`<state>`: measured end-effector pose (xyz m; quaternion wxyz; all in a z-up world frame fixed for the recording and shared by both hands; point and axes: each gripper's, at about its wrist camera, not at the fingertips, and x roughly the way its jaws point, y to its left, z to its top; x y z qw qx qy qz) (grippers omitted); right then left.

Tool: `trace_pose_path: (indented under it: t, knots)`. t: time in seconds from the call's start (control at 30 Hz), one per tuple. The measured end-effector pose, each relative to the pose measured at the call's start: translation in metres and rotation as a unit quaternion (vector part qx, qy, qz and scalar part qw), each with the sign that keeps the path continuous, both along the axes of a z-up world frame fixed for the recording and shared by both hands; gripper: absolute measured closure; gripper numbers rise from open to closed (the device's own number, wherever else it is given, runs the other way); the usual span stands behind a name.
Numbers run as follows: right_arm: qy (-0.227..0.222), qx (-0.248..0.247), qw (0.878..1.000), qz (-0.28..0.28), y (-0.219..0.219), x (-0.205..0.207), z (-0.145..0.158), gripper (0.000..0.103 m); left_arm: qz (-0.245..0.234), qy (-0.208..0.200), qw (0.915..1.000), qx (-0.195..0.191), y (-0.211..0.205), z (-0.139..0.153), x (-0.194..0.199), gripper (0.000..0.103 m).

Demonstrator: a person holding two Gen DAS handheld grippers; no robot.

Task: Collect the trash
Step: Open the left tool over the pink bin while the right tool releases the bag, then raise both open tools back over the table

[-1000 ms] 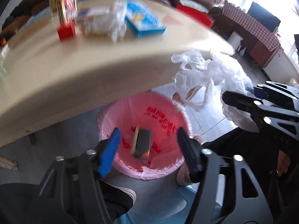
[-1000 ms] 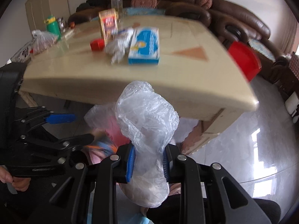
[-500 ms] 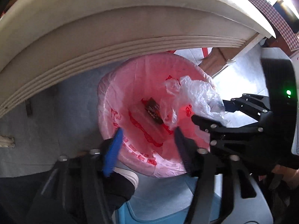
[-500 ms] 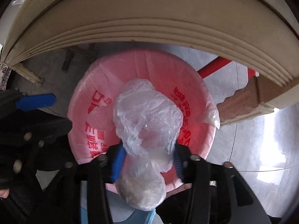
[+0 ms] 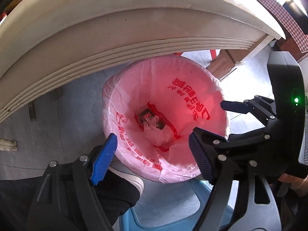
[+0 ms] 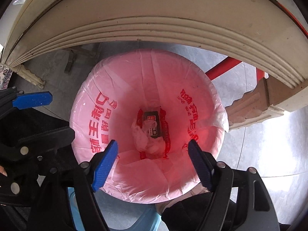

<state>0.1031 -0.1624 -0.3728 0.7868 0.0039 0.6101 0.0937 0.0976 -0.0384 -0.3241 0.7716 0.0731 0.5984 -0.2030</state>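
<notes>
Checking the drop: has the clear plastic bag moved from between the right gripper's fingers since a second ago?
Yes. The clear plastic bag has dropped to the bottom of the pink-lined bin, beside the dark packet; the right gripper, opening, holds nothing.

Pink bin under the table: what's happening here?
A person holds a hand-held gripper in each hand over the pink-lined bin beside the table. The left hand-held gripper and right hand-held gripper are both opening with nothing between their fingers. A clear plastic bag and a dark packet lie at the bottom of the bin.
</notes>
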Motion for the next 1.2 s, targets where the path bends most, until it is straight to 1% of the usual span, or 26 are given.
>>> trace_pose_path:
  t: [0.2,0.37,0.43,0.47,0.5,0.57,0.63,0.7,0.77,0.8,0.83,0.87,0.9,0.97,1.0,1.1,1.17,1.2]
  knots:
    - [-0.007,0.000,1.000,-0.005,-0.003,-0.003,0.007,0.030,0.008,-0.007,0.9999,-0.002,0.005,0.007,-0.002,0.028]
    - [-0.032,0.000,0.999,-0.008,-0.005,-0.013,0.035,0.030,0.019,-0.017,0.9996,-0.010,0.013,0.025,-0.008,0.028]
    - [-0.047,0.004,0.999,-0.010,-0.007,-0.017,0.051,0.030,0.023,-0.031,0.9992,-0.012,0.017,0.040,-0.012,0.028]
    - [-0.058,0.009,0.998,-0.010,-0.008,-0.021,0.064,0.030,0.023,-0.038,0.9989,-0.013,0.019,0.046,-0.014,0.028]
    - [-0.067,0.013,0.998,-0.010,-0.009,-0.024,0.073,0.030,0.023,-0.053,0.9982,-0.013,0.022,0.059,-0.017,0.028]
    - [-0.093,0.022,0.995,-0.011,-0.010,-0.032,0.100,0.030,0.025,-0.073,0.9970,-0.007,0.025,0.077,-0.020,0.028]
    - [-0.127,0.032,0.991,-0.011,-0.013,-0.042,0.133,0.030,0.031,-0.097,0.9948,0.000,0.031,0.101,-0.023,0.027]
    - [-0.157,0.039,0.987,-0.011,-0.016,-0.049,0.161,0.030,0.040,-0.112,0.9929,0.001,0.039,0.128,-0.022,0.026]
    - [-0.190,0.054,0.980,-0.017,-0.022,-0.055,0.196,0.030,0.048,-0.120,0.9916,-0.004,0.046,0.152,-0.020,0.025]
    - [-0.214,0.065,0.974,-0.021,-0.026,-0.058,0.220,0.029,0.053,-0.133,0.9896,-0.013,0.051,0.172,-0.018,0.024]
    - [-0.231,0.072,0.970,-0.024,-0.029,-0.061,0.235,0.027,0.057,-0.145,0.9877,-0.016,0.054,0.186,-0.017,0.023]
    - [-0.248,0.077,0.965,-0.026,-0.031,-0.062,0.249,0.025,0.060,-0.159,0.9854,-0.016,0.056,0.202,-0.016,0.022]
    - [-0.267,0.080,0.960,-0.029,-0.034,-0.064,0.265,0.025,0.064,-0.176,0.9822,-0.012,0.059,0.220,-0.014,0.018]
    - [-0.309,0.084,0.947,-0.031,-0.037,-0.067,0.300,0.025,0.076,-0.210,0.9747,0.001,0.064,0.253,-0.010,0.017]
    - [-0.320,0.085,0.943,-0.030,-0.037,-0.067,0.310,0.025,0.079,-0.220,0.9723,0.004,0.065,0.266,-0.007,0.016]
    - [-0.350,0.088,0.932,-0.026,-0.042,-0.066,0.341,0.024,0.075,-0.229,0.9706,0.001,0.067,0.294,0.002,0.015]
    - [-0.366,0.089,0.926,-0.025,-0.044,-0.062,0.356,0.024,0.075,-0.231,0.9700,0.002,0.068,0.305,0.010,0.015]
    - [-0.372,0.089,0.924,-0.025,-0.045,-0.059,0.362,0.022,0.073,-0.233,0.9698,0.005,0.068,0.312,0.015,0.015]
